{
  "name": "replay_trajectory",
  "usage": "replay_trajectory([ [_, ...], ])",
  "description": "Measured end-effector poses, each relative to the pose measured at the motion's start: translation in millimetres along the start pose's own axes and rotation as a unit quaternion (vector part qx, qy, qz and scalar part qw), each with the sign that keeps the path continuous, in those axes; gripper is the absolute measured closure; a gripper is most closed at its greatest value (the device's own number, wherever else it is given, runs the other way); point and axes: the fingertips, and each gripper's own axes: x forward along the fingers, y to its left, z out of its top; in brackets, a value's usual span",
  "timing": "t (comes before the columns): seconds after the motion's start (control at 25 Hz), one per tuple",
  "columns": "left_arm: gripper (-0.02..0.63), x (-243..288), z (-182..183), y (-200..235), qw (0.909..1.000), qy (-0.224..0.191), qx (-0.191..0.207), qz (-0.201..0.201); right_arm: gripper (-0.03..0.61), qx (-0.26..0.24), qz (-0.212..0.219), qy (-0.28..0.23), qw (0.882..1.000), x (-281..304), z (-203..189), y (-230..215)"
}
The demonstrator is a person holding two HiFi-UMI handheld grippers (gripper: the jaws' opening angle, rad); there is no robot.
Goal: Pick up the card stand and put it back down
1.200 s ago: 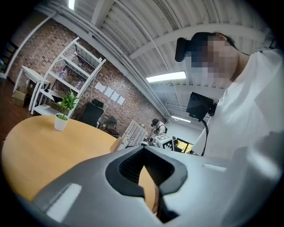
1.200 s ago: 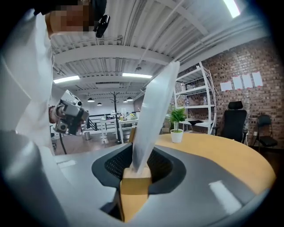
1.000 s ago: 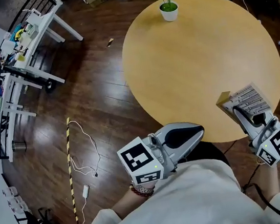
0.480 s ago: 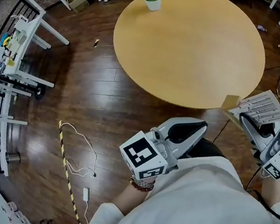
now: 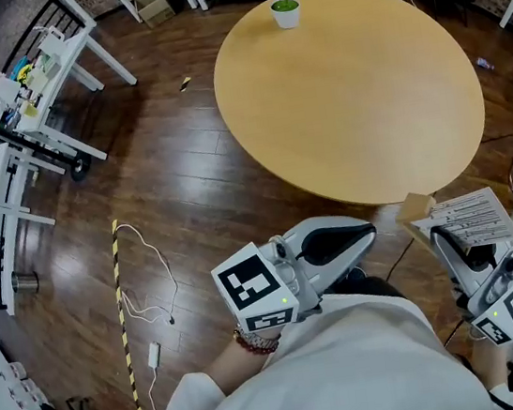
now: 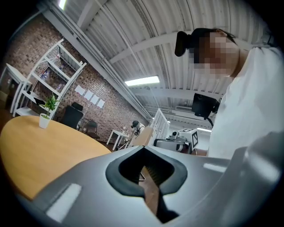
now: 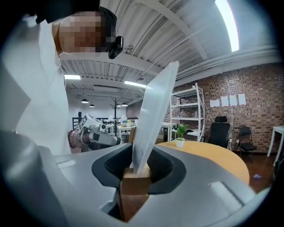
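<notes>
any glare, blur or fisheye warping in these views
Head view: sharp, soft sheen on the dark floor. Left gripper view: heavy fisheye, black corners, ceiling light bright. Right gripper view: same warping, light strip blown out, card stand soft up close.

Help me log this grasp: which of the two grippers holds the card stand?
The right gripper: its jaws clamp the wooden base of the card stand. The left gripper is shut, with nothing between its jaws.

The right tool (image 7: 134, 174) is clamped on the wooden foot of the card stand (image 7: 153, 115), whose pale sheet leans up to the right; beyond lies the round bench (image 7: 213, 157), a potted plant (image 7: 180, 135) near its far edge; the left tool (image 7: 98, 134) hovers off the bench's left edge.
</notes>
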Motion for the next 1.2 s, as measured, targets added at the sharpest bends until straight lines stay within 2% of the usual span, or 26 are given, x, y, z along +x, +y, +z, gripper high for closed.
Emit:
replay_trajectory([
  [0.12,0.63,10.1,9.6,-13.7,0.9997,-0.011,0.016,0.014,0.466,0.005,0.02,-0.006,1.0,-15.5,-4.7,5.9],
  [0.24,0.63,23.3,8.2,-28.8,0.9991,-0.004,0.035,0.025,0.466,0.007,0.034,-0.02,0.999,-32.5,-10.5,8.7],
  [0.4,0.623,40.3,6.0,-41.8,0.999,0.005,0.038,0.023,0.465,0.013,0.031,-0.033,0.999,-52.4,-9.6,3.7],
  [0.56,0.623,53.4,2.5,-55.8,0.998,0.02,0.059,0.011,0.465,0.018,0.024,-0.035,0.999,-64.8,-11.6,-2.0],
  [0.72,0.621,63.6,-2.3,-62.4,0.9986,0.011,0.051,0.004,0.465,0.021,0.024,-0.041,0.999,-75.1,-17.2,-6.0],
  [0.84,0.621,68.3,-2.4,-63.2,0.9987,0.016,0.046,0.012,0.465,0.023,0.025,-0.044,0.998,-79.9,-14.2,-7.7],
  [1.2,0.621,83.8,-5.5,-74.1,0.9982,0.031,0.051,-0.001,0.465,0.02,0.02,-0.048,0.998,-91.8,-15.8,-11.1],
])
